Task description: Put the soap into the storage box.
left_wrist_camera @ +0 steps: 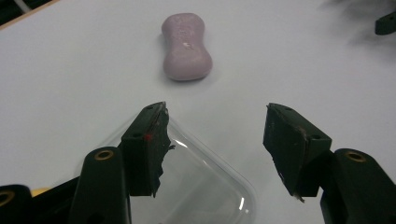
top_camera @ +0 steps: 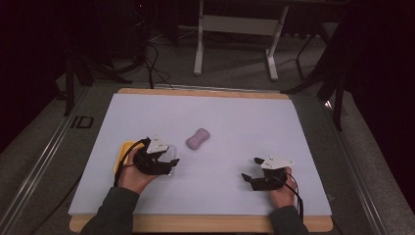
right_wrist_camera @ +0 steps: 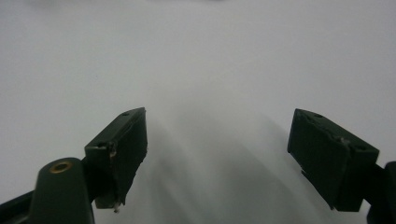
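Observation:
A lilac, waisted bar of soap [top_camera: 197,138] lies on the white sheet left of the middle, and straight ahead of my left gripper [left_wrist_camera: 186,46]. My left gripper [top_camera: 169,165] hovers at the front left, open [left_wrist_camera: 217,135], its pads pressing on nothing. Under it lies a clear plastic lid [left_wrist_camera: 205,186], whose rim runs below the left jaw. A yellow tray [top_camera: 125,152] peeks out behind the left hand. At the front right my right gripper [top_camera: 250,168] stands open over the bare sheet [right_wrist_camera: 217,140].
The white sheet [top_camera: 220,112] covers a wooden tabletop [top_camera: 205,224] whose edge shows at front and back. Beyond the table stand a white frame's legs [top_camera: 198,49] and cables on the floor [top_camera: 154,63]. The right gripper's jaw tip [left_wrist_camera: 385,23] shows far off in the left gripper view.

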Tool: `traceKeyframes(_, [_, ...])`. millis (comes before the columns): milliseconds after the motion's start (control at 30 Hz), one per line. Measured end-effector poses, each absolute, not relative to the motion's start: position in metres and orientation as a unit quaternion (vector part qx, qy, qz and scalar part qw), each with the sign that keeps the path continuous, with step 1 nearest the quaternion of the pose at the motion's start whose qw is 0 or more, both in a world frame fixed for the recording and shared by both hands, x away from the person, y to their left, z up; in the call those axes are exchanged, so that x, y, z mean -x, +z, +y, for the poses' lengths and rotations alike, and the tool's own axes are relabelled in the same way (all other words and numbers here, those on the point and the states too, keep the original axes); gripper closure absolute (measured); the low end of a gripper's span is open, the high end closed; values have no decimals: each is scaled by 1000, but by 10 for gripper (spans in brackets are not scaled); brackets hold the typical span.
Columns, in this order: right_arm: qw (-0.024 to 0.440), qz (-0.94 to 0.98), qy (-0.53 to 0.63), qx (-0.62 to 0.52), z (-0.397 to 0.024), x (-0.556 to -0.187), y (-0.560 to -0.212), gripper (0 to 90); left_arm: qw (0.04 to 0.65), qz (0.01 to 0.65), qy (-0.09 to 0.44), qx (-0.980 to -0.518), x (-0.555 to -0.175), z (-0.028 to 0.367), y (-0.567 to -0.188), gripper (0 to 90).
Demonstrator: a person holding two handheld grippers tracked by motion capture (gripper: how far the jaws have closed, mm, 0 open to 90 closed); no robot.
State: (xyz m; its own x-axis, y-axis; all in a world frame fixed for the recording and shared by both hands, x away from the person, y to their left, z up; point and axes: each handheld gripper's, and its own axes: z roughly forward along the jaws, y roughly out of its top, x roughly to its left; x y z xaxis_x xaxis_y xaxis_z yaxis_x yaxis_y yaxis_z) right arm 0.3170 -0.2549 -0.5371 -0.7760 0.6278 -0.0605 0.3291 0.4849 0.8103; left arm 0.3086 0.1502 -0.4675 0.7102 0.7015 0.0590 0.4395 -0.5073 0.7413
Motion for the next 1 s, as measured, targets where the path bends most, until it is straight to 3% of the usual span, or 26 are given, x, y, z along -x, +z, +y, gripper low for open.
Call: traceKeyframes(1000, [179,840,428,-282,-256,-316,-537,196,352,336,174,-856,-357,138,-451,385])
